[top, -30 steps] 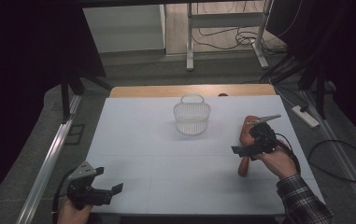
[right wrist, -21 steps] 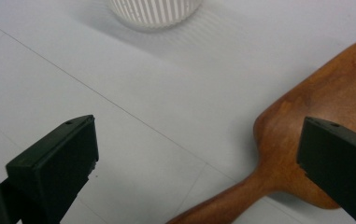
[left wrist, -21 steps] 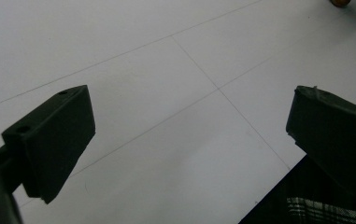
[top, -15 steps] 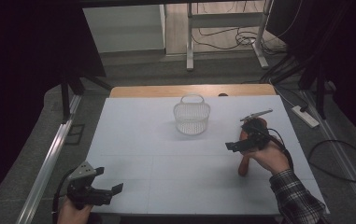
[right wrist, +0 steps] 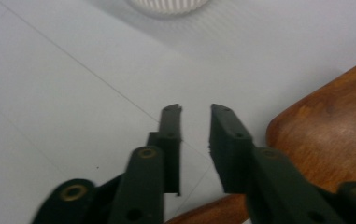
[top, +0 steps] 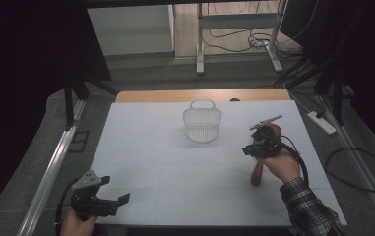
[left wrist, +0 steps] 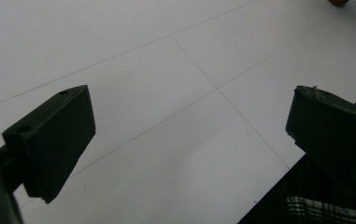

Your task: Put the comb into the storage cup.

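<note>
Since a second ago my right tongs (top: 255,142) have slid left off the brown wooden piece (top: 259,173) toward the white wire basket (top: 202,123), and their jaws have just been closing to a narrow gap with nothing between them. That wooden piece lies on the white desk (top: 140,142) at the right, just beside and partly under my right hand (top: 281,164). My left tongs (top: 107,196) stayed at the near-left desk corner, jaws wide apart and empty.
</note>
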`<state>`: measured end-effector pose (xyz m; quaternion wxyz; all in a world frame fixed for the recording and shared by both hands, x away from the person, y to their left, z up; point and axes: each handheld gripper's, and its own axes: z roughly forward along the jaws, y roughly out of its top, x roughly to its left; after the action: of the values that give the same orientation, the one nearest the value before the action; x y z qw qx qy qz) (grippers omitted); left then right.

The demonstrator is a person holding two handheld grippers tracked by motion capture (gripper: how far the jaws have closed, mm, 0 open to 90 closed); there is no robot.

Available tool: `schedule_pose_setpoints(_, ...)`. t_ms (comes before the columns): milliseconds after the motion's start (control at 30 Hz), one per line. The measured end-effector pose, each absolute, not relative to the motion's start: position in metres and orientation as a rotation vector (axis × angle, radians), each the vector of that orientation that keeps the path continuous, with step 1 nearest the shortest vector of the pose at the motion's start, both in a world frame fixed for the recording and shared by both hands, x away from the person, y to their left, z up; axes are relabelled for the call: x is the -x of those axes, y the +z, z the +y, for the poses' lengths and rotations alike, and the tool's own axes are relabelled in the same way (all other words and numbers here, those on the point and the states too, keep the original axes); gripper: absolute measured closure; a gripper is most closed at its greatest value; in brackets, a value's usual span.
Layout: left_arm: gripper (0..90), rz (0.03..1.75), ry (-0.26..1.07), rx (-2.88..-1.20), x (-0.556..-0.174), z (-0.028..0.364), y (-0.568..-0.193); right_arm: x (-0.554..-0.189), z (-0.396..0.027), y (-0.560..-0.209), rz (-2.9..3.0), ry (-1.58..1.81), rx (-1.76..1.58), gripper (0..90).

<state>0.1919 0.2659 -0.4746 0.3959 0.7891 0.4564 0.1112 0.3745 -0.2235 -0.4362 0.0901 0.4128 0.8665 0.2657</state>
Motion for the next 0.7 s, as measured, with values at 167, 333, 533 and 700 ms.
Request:
schedule_pose_setpoints(167, 2.4, 1.154, 0.281, -2.001, -0.192, 0.266, -0.475, -0.376, -0.223, -0.439, 2.584, 0.776, -1.205, 89.5)
schedule_pose_setpoints(333, 2.5, 1.152, 0.281, -2.001, -0.192, 0.266, -0.475, -0.376, -0.223, -0.448, 2.59, 0.746, -1.193, 89.5)
schedule_pose_setpoints(533, 2.6, 1.152, 0.279, -2.0, -0.192, 0.265, -0.475, -0.377, -0.226, -0.46, 2.588, 0.727, -1.202, 89.5)
schedule_pose_setpoints(700, 2.6, 1.151, 0.279, -2.001, -0.192, 0.265, -0.475, -0.376, -0.227, -0.467, 2.6, 0.716, -1.201, 89.5)
